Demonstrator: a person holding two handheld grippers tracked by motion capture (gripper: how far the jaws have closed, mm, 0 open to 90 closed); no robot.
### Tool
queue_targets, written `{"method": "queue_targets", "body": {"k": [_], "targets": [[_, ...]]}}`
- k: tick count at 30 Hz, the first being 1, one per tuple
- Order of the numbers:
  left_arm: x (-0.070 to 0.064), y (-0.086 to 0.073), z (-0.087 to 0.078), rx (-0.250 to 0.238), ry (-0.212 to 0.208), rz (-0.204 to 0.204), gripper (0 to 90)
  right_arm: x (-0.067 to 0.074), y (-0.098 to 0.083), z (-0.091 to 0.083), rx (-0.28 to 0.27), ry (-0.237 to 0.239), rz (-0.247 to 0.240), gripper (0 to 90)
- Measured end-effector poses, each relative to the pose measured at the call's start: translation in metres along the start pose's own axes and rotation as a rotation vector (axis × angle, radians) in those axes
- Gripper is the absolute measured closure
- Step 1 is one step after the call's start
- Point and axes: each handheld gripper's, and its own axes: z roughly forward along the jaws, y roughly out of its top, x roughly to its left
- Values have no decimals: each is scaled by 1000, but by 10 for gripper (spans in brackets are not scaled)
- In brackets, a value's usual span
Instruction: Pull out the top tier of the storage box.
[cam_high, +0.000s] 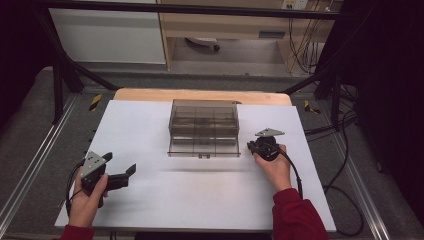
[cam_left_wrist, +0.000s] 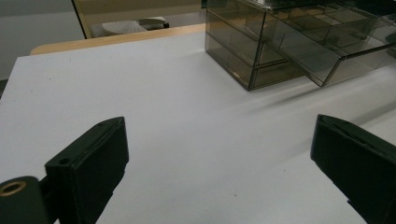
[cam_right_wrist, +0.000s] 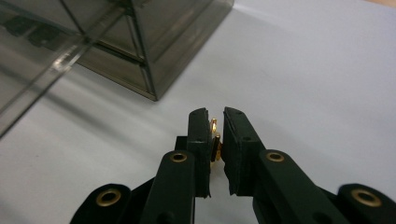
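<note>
White worktop (cam_high: 200, 200) carries a smoked clear drawer box (cam_high: 203, 128), just ahead-left of the right gripper (cam_right_wrist: 215, 122) and well ahead-right of the left gripper (cam_high: 121, 172), whose jaws stand wide and empty. Right gripper nips a small gold item (cam_right_wrist: 215, 140); type unclear, mostly hidden between the jaws. Risk: so slight a hold may let it slip out near the box.

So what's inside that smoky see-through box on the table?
The smoky box is split by dividers into compartments, with a drawer pulled partway out. Through the tinted walls every compartment looks empty. The dark plastic and glare could hide something tiny, so I can't be sure.
</note>
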Motion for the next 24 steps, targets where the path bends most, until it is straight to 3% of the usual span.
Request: {"method": "queue_targets", "body": {"k": [7, 10, 15, 24], "targets": [[0, 0, 0, 3, 0, 0, 44, -4, -4, 4, 21, 6, 16, 769], [0, 0, 0, 2, 0, 1, 45, -1, -6, 8, 61, 6, 9, 732], [0, 0, 0, 2, -1, 0, 45, 1, -5, 8, 61, -3, -2, 760], [0, 0, 0, 0, 0, -1, 45, 6, -6, 6, 54, 23, -9, 809]]}}
